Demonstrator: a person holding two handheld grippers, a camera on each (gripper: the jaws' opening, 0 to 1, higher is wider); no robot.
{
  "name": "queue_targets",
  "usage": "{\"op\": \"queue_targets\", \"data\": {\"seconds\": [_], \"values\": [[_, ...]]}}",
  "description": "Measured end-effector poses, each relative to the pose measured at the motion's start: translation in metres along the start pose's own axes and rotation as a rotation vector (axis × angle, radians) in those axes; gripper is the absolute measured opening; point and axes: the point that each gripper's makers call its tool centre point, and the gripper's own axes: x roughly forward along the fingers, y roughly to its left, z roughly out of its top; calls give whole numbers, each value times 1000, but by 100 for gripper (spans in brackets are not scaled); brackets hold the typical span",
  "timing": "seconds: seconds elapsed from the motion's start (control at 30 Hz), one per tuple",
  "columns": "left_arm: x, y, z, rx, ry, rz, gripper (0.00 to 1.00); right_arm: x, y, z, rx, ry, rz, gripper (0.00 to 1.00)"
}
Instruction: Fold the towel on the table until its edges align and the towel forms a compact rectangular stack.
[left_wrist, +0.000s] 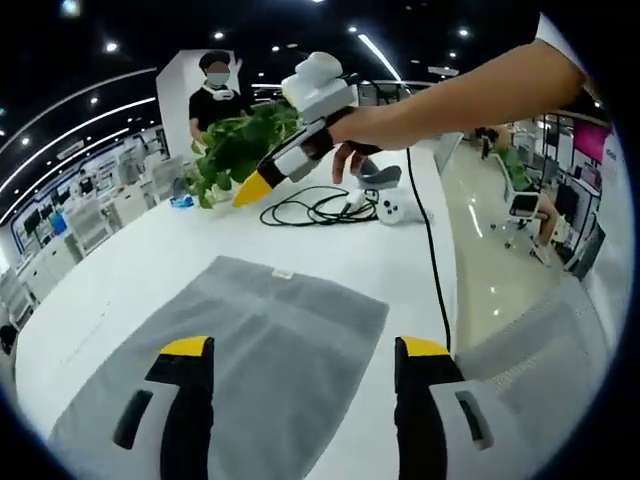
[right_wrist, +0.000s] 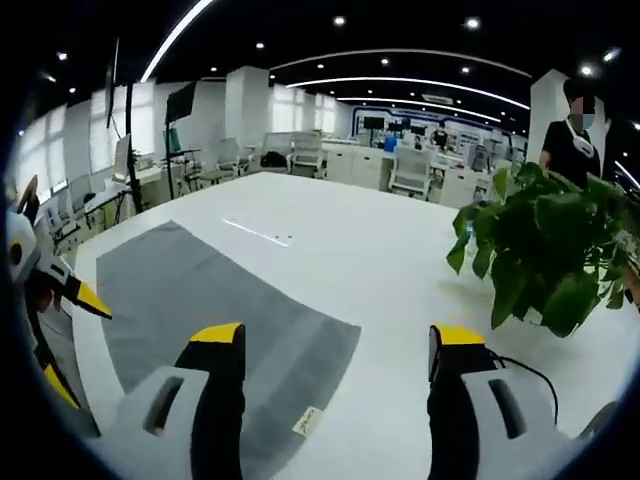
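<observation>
Lying flat and unfolded on the long white table (left_wrist: 120, 280): a grey rectangular terry towel (left_wrist: 270, 360), spread in a single layer, small white label at one edge. No fold made so far, judging by the single flat layer.

Taking the towel as landmark and going left to right in the left gripper view: yellow-tipped black jaws of the left gripper (left_wrist: 300, 348) set wide apart, holding nothing, hovering over the towel's near part, one tip above the cloth's middle and the other over its edge beside bare table. Beyond the towel's far edge, well apart from it, a leafy green potted plant (left_wrist: 235, 145). Just right of the plant, raised above the table past the towel's labelled edge, the right gripper (left_wrist: 252, 188) in a person's hand (left_wrist: 355, 130), yellow tips close together, gripping nothing. Farther right, behind the towel, a coil of black cable (left_wrist: 320, 208) and a small white device (left_wrist: 390, 207).

In the right gripper view, the same towel (right_wrist: 190, 300) sloping away to the left of the wide-open, empty jaws, labelled corner just under and between them; the plant (right_wrist: 540, 250) off to the right.

Probably the deciding relation: towel's long axis running away from the left gripper toward the right one, each over an opposite short end. Left nearer the near edge, right nearer the labelled far corner. Likely needed next: both descending to pinch corners.
</observation>
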Motion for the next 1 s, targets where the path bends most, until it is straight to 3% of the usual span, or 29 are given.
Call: {"op": "queue_targets", "data": {"seconds": [0.37, 0.63, 0.87, 1.0], "values": [[33, -22, 8, 41, 3, -79, 65, 27, -6, -21, 43, 43, 17, 60], [57, -36, 18, 18, -6, -125, 57, 43, 9, -28, 88, 62, 50, 54], [79, -57, 15, 28, 6, -188, 51, 52, 20, -39, 131, 88, 70, 50], [91, -69, 4, 72, 34, -235, 45, 56, 24, -46, 133, 104, 81, 49]]}}
